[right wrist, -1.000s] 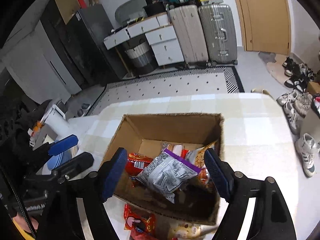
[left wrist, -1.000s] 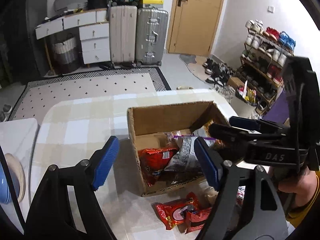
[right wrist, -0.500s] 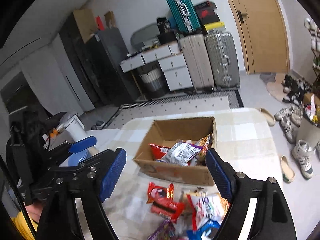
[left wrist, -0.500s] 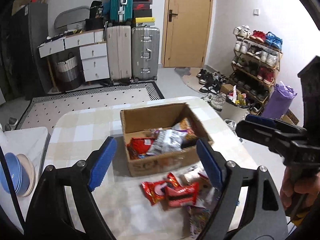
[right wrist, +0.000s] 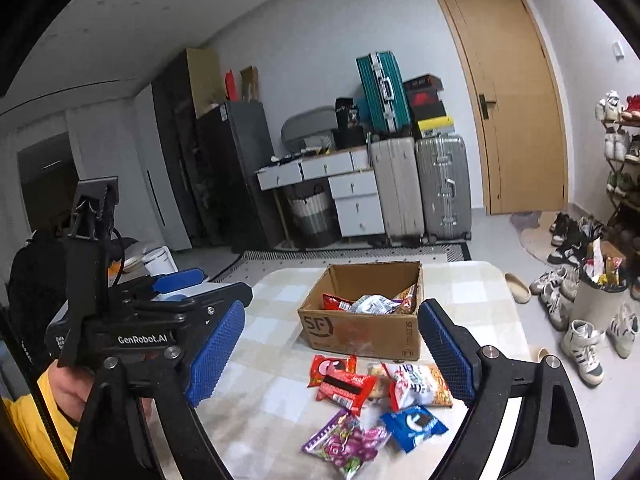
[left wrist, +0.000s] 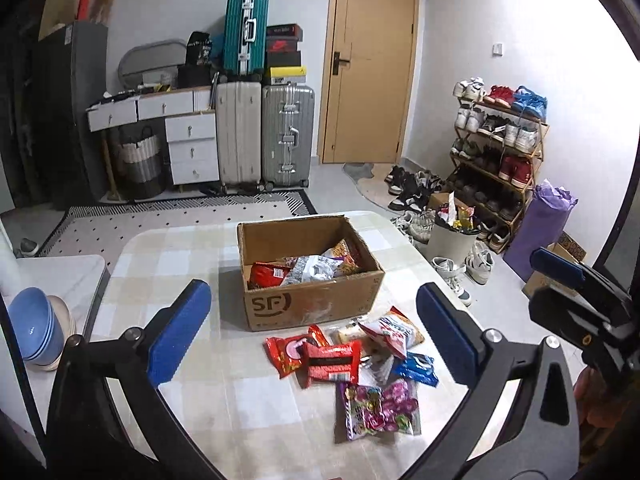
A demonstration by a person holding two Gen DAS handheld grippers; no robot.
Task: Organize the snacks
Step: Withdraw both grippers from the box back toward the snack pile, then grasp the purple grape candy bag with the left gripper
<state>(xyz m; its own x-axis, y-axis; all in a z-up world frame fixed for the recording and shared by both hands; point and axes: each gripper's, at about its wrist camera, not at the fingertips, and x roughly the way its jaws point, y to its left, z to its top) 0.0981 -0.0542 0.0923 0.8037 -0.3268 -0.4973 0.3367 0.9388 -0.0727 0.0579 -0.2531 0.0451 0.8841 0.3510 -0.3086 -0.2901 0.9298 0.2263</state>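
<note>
Checked table (left wrist: 192, 264) in left wrist view: cardboard box (left wrist: 312, 304) holds several packets; loose snack packets (left wrist: 352, 364) lie just before it. Left gripper (left wrist: 312, 336) jaws spread wide, empty.
Right wrist view: right gripper (right wrist: 332, 348) likewise gaping, empty, above same pile; purple packet (right wrist: 344, 440) nearest, its print perhaps candy

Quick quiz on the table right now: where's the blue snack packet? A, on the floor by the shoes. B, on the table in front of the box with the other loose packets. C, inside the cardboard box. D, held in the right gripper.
B: the blue snack packet lies on the table among loose packets, in front of the cardboard box; both grippers are open and empty.
</note>
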